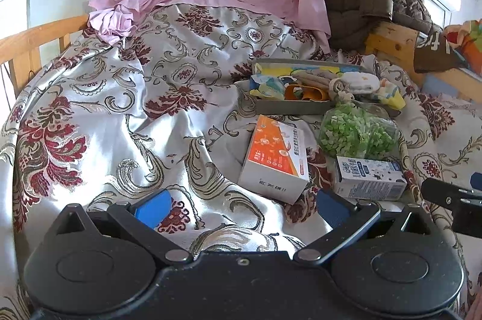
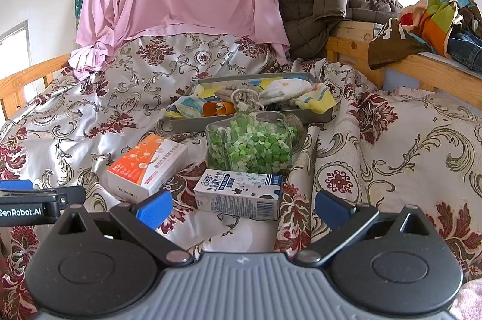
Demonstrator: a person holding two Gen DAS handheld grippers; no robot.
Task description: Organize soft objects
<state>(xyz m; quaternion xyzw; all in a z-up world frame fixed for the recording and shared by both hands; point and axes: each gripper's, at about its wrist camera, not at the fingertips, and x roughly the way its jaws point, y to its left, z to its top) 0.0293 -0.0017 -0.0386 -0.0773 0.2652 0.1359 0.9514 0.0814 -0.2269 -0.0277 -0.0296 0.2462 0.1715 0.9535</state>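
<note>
Both grippers hung empty when we looked: our left gripper (image 1: 241, 207) had its blue pads spread wide over bare bedspread (image 1: 105, 115) at the bottom of its view, and our right gripper (image 2: 242, 208) stood equally spread, with the milk carton (image 2: 239, 193) lying just ahead of the gap, untouched. The soft things, small folded cloths (image 2: 286, 88) and socks, already lay in the grey tray (image 2: 253, 119) in the middle of the right view, one yellow-edged cloth (image 2: 316, 100) drooping over its right rim. In front of the tray stood a clear jar of green paper bits (image 2: 251, 148), and to its left an orange-and-white box (image 2: 147, 166); both looked stiff rather than soft. We judged the sorting nearly done, with no grasp begun. We thought the next move called for a reach past the jar toward the overhanging cloth, a light pinch on its edge to tuck it in.
</note>
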